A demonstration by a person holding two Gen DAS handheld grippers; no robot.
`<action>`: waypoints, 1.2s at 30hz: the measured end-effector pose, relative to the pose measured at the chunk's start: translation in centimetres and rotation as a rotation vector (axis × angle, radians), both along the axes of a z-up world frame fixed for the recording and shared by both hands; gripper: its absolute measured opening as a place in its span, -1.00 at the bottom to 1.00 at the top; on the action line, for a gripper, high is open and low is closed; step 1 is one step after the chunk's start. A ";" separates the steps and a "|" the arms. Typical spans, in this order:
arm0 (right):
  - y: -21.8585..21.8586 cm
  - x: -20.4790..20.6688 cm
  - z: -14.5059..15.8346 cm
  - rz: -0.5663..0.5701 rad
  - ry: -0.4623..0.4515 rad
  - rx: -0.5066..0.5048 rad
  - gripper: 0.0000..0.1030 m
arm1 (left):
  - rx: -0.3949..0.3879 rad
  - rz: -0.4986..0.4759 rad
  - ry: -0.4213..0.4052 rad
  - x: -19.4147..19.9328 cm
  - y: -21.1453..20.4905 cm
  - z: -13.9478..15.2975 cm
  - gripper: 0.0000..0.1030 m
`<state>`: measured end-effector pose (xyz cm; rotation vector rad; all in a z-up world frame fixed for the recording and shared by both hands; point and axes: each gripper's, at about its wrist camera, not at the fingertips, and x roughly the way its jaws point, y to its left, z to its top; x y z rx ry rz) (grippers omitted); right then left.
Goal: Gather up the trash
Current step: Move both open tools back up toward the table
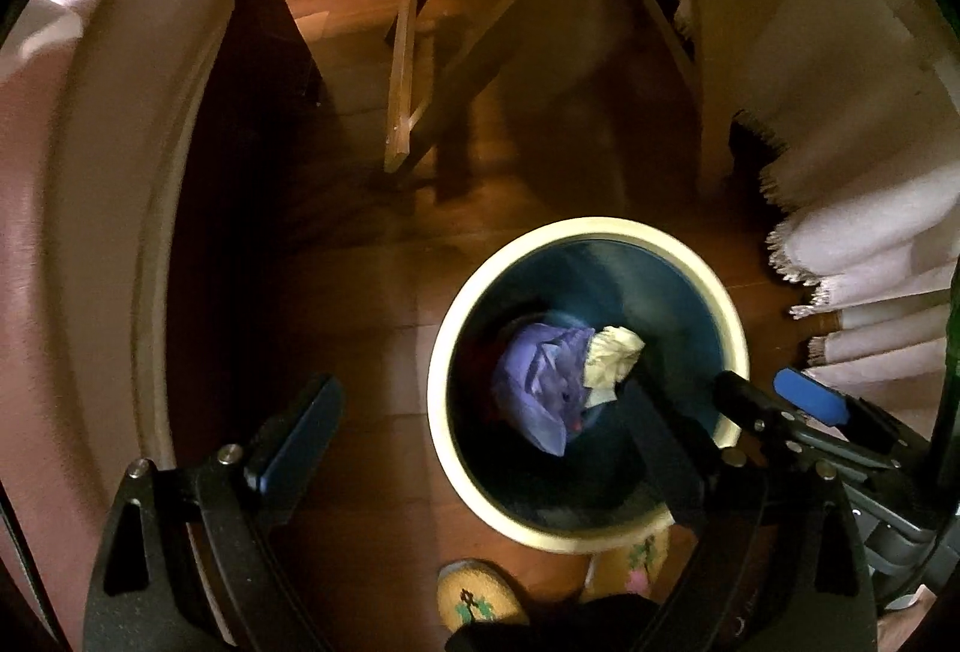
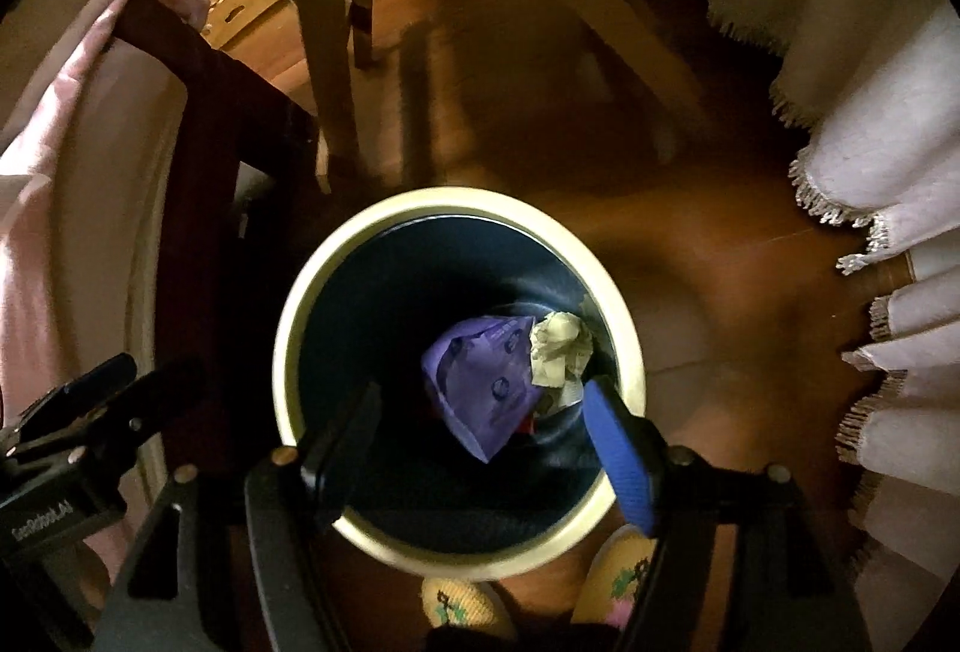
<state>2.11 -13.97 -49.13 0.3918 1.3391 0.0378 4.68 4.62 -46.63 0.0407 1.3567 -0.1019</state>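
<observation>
**Q:** Down on the wood floor (image 2: pixel 750 256) by the table, what's going on with the bin?

**A:** So the trash can (image 2: pixel 312 256), round with a cream rim and a dark blue inside, is standing upright on the floor, and both grippers hang right above it looking down. Inside there's a purple wrapper (image 2: pixel 480 388) lying toward the bottom, with a crumpled ball of pale yellowish paper (image 2: pixel 558 346) touching it on the right side. Something small and red pokes out under the wrapper, can't tell what it is.

**Q:** Are the grippers holding anything?

**A:** Nope. The right gripper (image 2: pixel 480 454) has its fingers spread wide over the mouth of the can, nothing between them; the blue pad sits over the right side of the rim. The left gripper (image 1: pixel 474 448) is also spread apart and empty, one finger out over the floor left of the can, the other over the can's opening. In the left view the right gripper (image 1: pixel 774 406) shows at the can's right edge.

**Q:** Anything else around?

**A:** Two yellow embroidered slippers (image 2: pixel 618 580) right at the near side of the can, a fringed white tablecloth (image 2: pixel 870 159) hanging on the right, light wooden table legs (image 2: pixel 324 39) beyond, and a pink cloth (image 1: pixel 36 184) draped on the left.
</observation>
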 end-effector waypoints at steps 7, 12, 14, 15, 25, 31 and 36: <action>0.1 -1.3 7.5 -0.024 -0.005 0.011 0.37 | 0.016 -0.027 -0.019 -1.5 -0.7 7.8 0.82; 0.1 -2.6 14.2 -0.043 -0.001 0.011 0.37 | 0.022 -0.038 -0.041 -2.8 -0.6 14.9 0.82; 0.3 -3.3 17.0 -0.043 -0.006 0.008 0.37 | 0.018 -0.041 -0.051 -3.2 -0.3 17.9 0.82; 0.3 -3.6 18.5 -0.043 -0.012 0.007 0.37 | 0.015 -0.043 -0.059 -3.3 -0.2 19.1 0.82; 0.1 -5.5 31.7 -0.034 -0.108 0.002 0.37 | 0.013 -0.080 -0.174 -4.9 0.6 33.2 0.82; -0.2 -5.4 38.9 -0.036 -0.213 -0.038 0.37 | 0.003 -0.121 -0.288 -5.0 0.1 40.3 0.82; -0.4 -5.3 44.7 -0.056 -0.322 -0.057 0.37 | -0.013 -0.163 -0.396 -4.9 -0.1 46.1 0.82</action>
